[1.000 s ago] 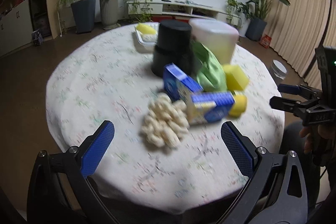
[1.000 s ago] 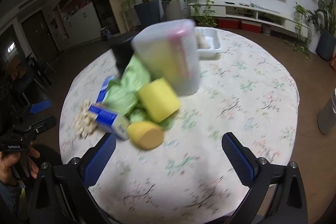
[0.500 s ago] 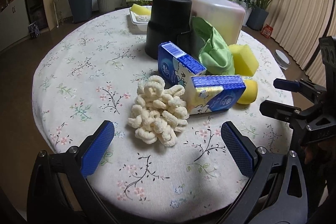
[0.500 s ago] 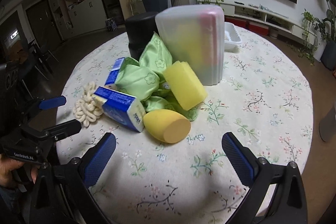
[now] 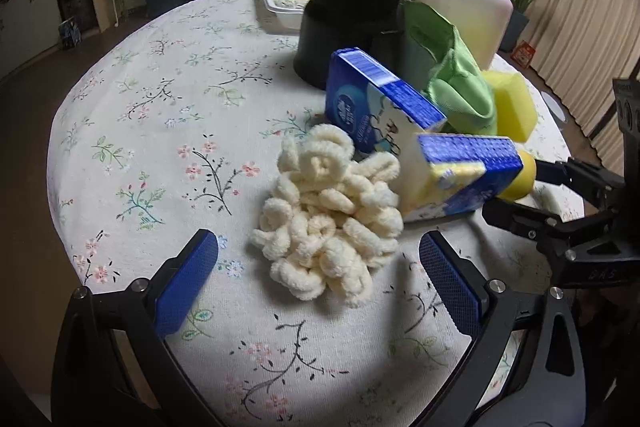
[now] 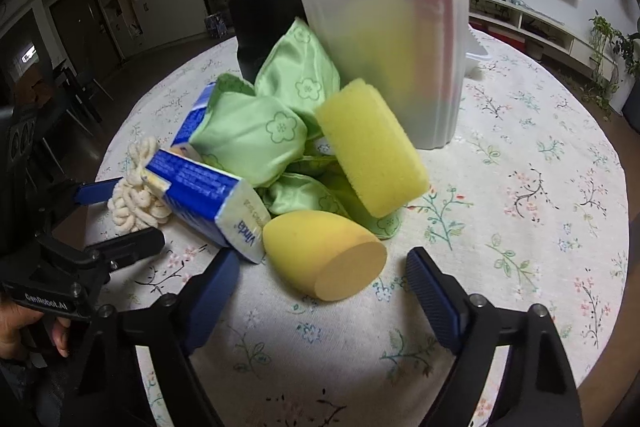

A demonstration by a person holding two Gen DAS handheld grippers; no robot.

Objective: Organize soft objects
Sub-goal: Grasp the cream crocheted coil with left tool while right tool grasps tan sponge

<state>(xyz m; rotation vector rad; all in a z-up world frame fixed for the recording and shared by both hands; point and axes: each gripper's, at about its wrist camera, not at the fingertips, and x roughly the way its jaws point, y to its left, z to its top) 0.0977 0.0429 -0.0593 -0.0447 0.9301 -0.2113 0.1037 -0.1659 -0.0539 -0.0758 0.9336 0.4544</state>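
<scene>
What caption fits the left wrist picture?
Open left gripper nears a fluffy cream scrunchie pile beside blue tissue packs on the floral table.

The left wrist view is taken low and close, facing the cream looped cloth (image 5: 328, 223) just beyond its fingers. The right wrist view faces the yellow egg-shaped sponge (image 6: 324, 259) between its fingers. The same pile is shared, seen from opposite sides

I can't make out what the frosted container (image 6: 384, 55) holds beyond a blurred yellow shape, the black tub (image 5: 352, 15) hides part of the white tray (image 5: 280, 7) behind it, and the green cloth pouches (image 6: 264, 131) cover 1 tissue pack (image 6: 192, 123) almost entirely.
</scene>
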